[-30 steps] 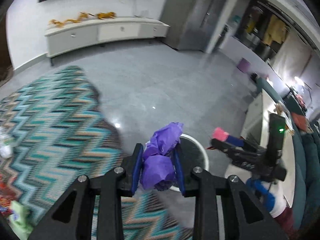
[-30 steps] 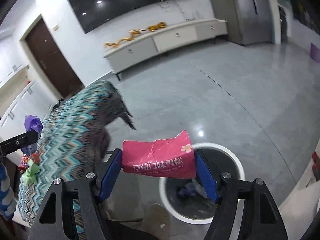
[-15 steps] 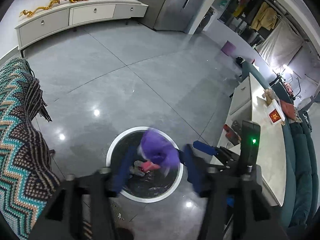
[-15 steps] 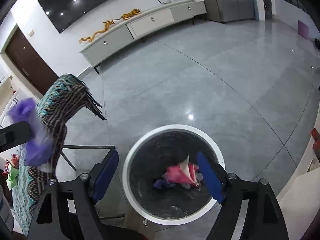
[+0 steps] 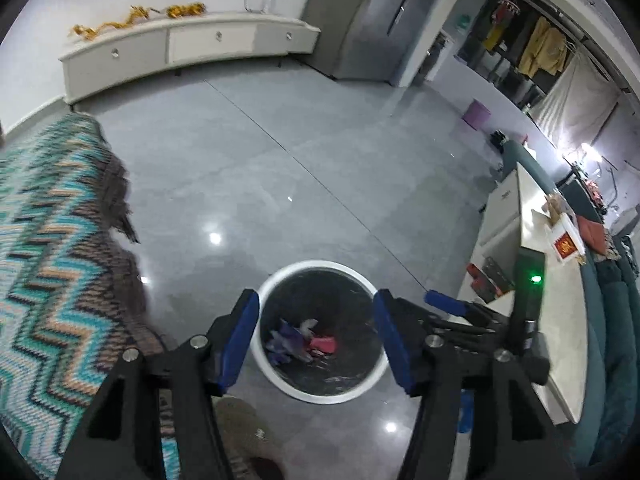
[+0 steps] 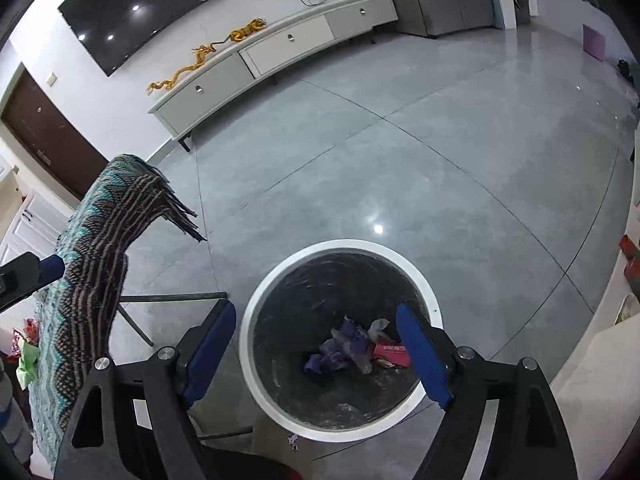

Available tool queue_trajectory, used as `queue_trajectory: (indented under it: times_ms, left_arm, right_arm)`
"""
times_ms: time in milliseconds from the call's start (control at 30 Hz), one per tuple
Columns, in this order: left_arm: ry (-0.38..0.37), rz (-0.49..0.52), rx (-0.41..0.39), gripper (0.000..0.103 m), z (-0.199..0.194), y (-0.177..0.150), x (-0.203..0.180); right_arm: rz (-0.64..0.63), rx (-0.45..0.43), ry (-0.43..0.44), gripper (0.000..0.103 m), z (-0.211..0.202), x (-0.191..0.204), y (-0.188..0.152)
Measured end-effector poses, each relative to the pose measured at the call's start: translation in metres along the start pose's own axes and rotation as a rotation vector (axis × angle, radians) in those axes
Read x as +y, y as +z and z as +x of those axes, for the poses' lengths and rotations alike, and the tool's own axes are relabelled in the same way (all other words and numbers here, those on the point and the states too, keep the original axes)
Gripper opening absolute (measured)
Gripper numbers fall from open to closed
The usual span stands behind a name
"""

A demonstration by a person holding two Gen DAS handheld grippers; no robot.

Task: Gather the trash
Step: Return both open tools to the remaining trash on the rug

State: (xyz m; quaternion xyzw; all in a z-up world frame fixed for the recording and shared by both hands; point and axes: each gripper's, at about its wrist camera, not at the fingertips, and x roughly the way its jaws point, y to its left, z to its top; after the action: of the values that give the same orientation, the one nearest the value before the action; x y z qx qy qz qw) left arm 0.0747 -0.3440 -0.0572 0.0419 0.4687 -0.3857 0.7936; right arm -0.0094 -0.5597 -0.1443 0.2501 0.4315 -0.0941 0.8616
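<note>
A round white-rimmed bin [image 5: 280, 376] [image 6: 256, 312] with a black liner stands on the grey floor. In it lie the purple wrapper [image 5: 286, 340] [image 6: 340, 348] and the pink packet [image 5: 323, 345] [image 6: 390, 354]. My left gripper [image 5: 316, 336] is open and empty above the bin. My right gripper [image 6: 316, 348] is open and empty above the bin too; it also shows in the left wrist view [image 5: 446, 304] at the right. The left gripper's blue tip shows at the left edge of the right wrist view [image 6: 50, 268].
A table with a zigzag cloth [image 5: 52, 264] [image 6: 92, 256] stands left of the bin, with trash [image 6: 26, 360] on it. A white coffee table [image 5: 560, 320] and teal sofa [image 5: 612, 320] are on the right. A white TV cabinet [image 5: 180, 48] lines the far wall.
Both grippers opened over the bin. The pink packet dropped in first, then the purple wrapper. The left gripper has pulled back a little.
</note>
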Motion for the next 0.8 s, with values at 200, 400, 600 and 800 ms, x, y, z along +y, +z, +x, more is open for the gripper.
queue_trajectory:
  times_ms: [200,400,600,800]
  left_arm:
    - [0.09,-0.033,-0.088,0.057,-0.046,-0.012,0.036]
    - [0.206,-0.07,-0.171,0.057,-0.103,-0.036,0.082]
    - [0.309,-0.134,-0.231,0.057,-0.152,-0.065,0.132]
    - [0.382,-0.188,-0.27,0.057,-0.195,-0.098,0.176]
  right_arm:
    - [-0.074,-0.047,0.037,0.081,-0.022,0.045,0.005]
    - [-0.196,-0.097,0.09,0.081,-0.045,0.115,0.004]
    - [-0.321,-0.122,0.154,0.081,-0.059,0.186,-0.005]
    - [-0.434,-0.144,0.218,0.081,-0.071,0.254,-0.014]
